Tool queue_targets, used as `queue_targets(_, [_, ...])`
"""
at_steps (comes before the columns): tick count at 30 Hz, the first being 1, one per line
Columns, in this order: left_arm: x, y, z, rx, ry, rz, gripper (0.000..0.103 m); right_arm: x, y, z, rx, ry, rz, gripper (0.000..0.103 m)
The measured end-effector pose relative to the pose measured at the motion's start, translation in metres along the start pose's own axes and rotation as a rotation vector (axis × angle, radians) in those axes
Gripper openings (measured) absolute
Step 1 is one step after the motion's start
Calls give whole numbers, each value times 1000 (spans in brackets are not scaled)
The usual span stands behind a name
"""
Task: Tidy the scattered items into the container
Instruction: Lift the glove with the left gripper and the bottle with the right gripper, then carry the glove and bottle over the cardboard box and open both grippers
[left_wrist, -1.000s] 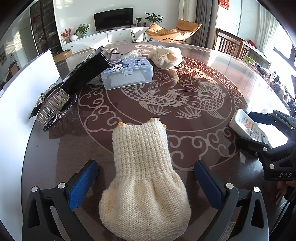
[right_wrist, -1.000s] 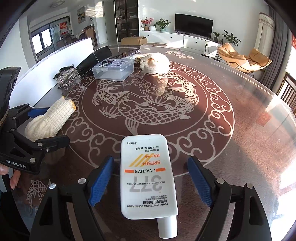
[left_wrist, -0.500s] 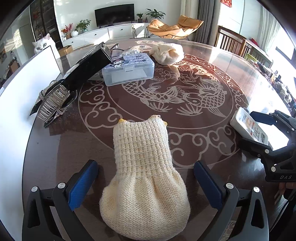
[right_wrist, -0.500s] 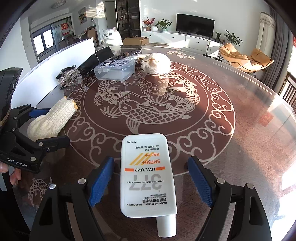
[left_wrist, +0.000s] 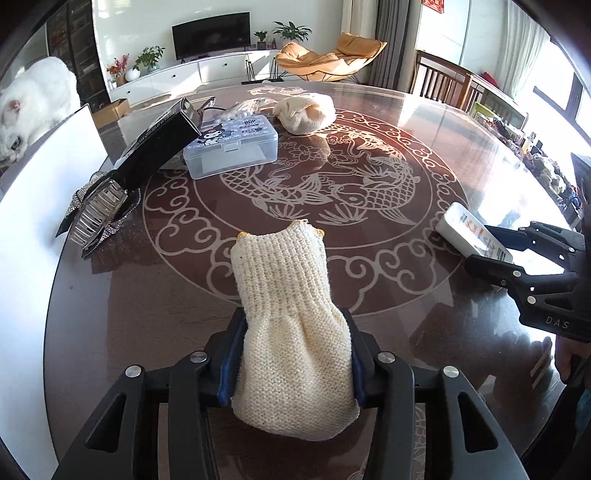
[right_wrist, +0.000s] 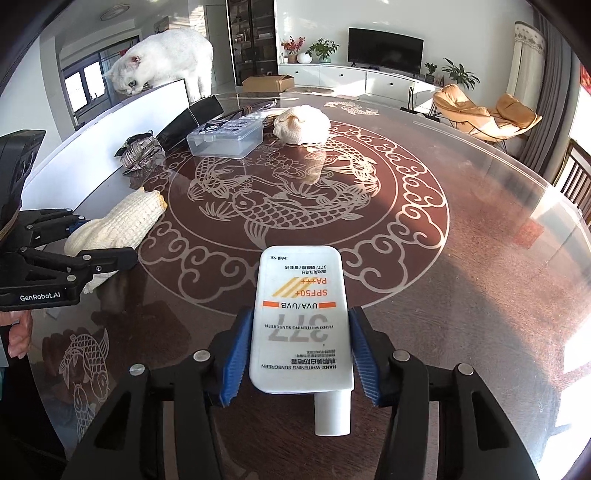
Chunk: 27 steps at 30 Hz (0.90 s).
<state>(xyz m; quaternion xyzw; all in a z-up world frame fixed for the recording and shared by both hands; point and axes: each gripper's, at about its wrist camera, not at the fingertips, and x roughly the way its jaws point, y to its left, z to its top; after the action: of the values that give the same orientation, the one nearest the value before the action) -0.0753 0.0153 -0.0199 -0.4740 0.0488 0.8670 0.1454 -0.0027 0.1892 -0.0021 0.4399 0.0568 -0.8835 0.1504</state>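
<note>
Closing both pairs of jaws at once, we have the left gripper (left_wrist: 293, 354) around the cream knitted glove (left_wrist: 286, 314), blue pads touching its wide end. The glove's long axis runs toward 12 o'clock, along the fingers. The right gripper (right_wrist: 299, 354) pinches the flat white sunscreen tube (right_wrist: 301, 321), cap at 6 o'clock, also lengthwise. The clear plastic lidded box (left_wrist: 231, 149), probably our container, lies far at 11 o'clock, nearer the left hand, we judge
</note>
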Motion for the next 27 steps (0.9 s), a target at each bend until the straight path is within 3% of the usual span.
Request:
queue_targets(5, [-27,4,-6,-73,-60,-58,42,-31,0,-1,77,-75,44,52])
queue_targets(14, [-56,16,-25,-133,-78,-75,42,-32,38,4,67,-50,119,52])
queue_targets(21, [-110,53,-33,-212,-166,-57,42,-39,105,29,-24,-66,223,52])
queue_targets(27, [-161,111,-52,-303,-232,19,42,-48,176,67,-113,-103,340,52])
